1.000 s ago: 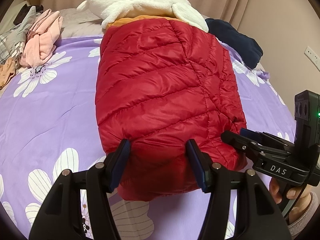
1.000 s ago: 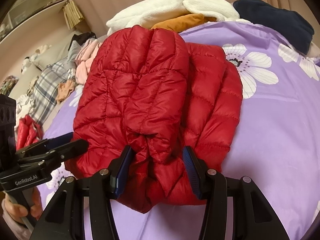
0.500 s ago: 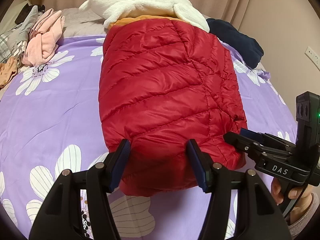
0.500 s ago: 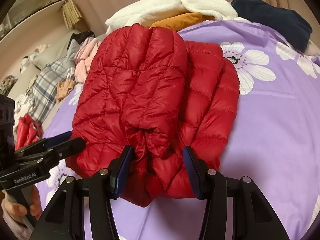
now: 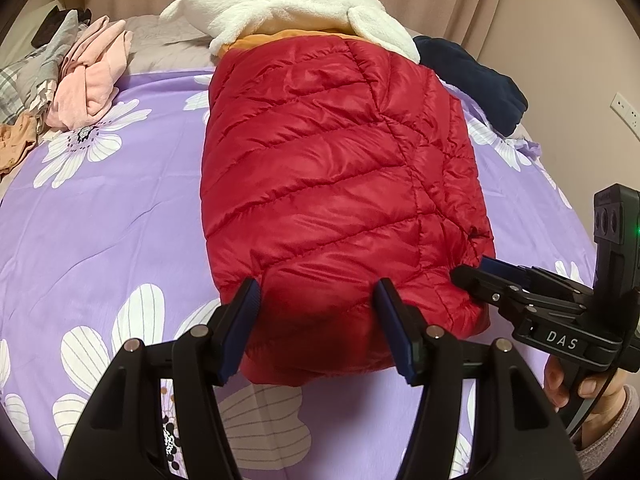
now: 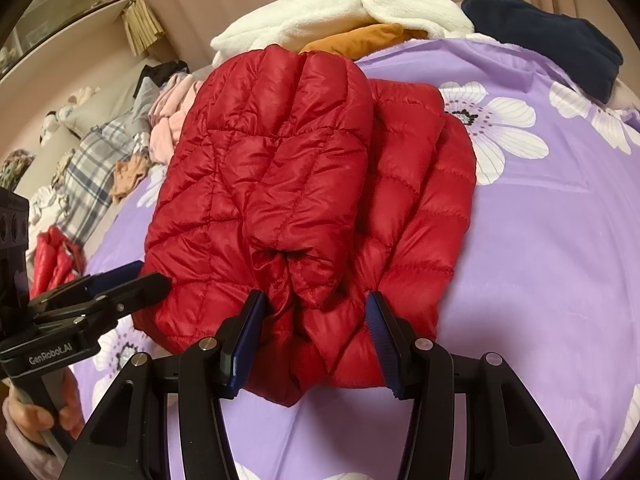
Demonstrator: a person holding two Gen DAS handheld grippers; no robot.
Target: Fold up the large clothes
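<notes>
A: From the left wrist the red down jacket (image 5: 340,184) looks smooth, folded mid-bed; left tongs (image 5: 316,328) straddle its near edge.
B: Gripping?
A: I cannot tell.
B: The right wrist shows bunched sleeves and right tongs (image 6: 316,336) clamping that fold. Purple flowered bed (image 6: 540,240), clothes pile (image 6: 100,168) at the left edge.

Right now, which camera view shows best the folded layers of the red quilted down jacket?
The right wrist view: the red quilted down jacket shows its stacked layers and bunched near end. The left wrist view shows only its smooth top panel.
</notes>
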